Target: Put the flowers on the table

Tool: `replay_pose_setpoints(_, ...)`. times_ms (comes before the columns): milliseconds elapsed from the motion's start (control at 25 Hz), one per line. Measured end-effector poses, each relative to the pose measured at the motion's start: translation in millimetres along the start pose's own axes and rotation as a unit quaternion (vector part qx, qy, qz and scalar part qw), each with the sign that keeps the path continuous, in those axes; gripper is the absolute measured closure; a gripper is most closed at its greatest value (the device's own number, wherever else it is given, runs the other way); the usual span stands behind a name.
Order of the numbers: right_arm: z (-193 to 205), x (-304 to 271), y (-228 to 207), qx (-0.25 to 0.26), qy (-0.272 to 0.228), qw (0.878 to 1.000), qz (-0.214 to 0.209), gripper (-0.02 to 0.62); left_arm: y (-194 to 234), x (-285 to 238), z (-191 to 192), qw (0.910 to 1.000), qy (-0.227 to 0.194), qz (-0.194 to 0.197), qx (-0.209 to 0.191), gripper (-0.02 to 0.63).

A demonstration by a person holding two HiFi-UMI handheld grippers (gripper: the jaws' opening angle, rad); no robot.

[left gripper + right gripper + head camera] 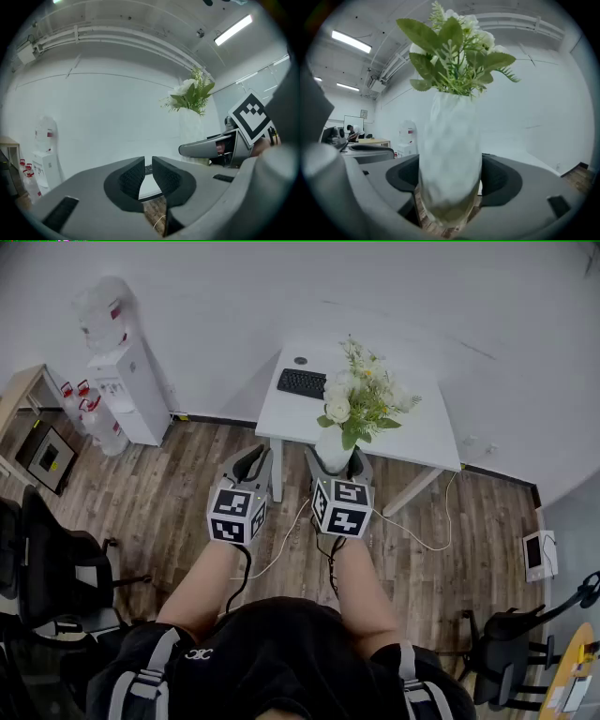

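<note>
Subject: a white vase (450,154) carrying a bunch of white flowers (454,51) with green leaves.

Location: the vase is upright and off the ground in the right gripper (337,465). In the head view it sits at the near edge of the white table (427,432), towards the near-left corner, with wood floor under its base. It is not yet set down.

Right gripper: the jaws stand wide and are clamped on the lower body of the vase, one pad on each side.

Left gripper (148,173): the jaws are drawn almost together with nothing between them, held beside the right one and apart from the vase.

Handling assessment: the vase looks rigid with a dimpled wall, probably breakable and somewhat slick. The flowers are soft and light but make the load top-heavy, so the body is the only sound place to hold, never the stems. The present low hold suits an upright carry, though tilting risks a slip.

Table: a keyboard (302,382) lies at the far-left corner, and the near side is bare.
</note>
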State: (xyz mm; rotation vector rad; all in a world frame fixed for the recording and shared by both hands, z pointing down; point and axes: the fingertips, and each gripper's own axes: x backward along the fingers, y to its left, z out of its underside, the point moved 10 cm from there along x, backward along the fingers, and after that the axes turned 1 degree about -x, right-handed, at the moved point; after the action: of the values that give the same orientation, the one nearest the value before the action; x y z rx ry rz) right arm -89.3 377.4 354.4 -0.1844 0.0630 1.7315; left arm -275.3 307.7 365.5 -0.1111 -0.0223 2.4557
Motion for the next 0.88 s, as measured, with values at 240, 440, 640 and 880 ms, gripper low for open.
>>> replay_pose_setpoints(240, 3, -4, 16, -0.002, 0.001, 1.0, -0.007, 0.213, 16, 10, 2, 0.9999, -0.002, -0.012, 0.006, 0.581)
replay_pose_setpoints(440, 3, -10, 31, 0.001, 0.002, 1.0, -0.015, 0.212, 31, 18, 7, 0.9997, -0.004, -0.024, 0.01, 0.604)
replay_pose_setpoints(640, 0, -18, 34, 0.003, 0.002, 1.0, -0.02, 0.212, 40, 19, 8, 0.9994, -0.003, -0.032, 0.013, 0.604)
replay_pose_setpoints(880, 0, -33, 26, 0.007, -0.002, 1.0, -0.026, 0.212, 45, 7, 8, 0.999, -0.01, -0.042, 0.01, 0.604)
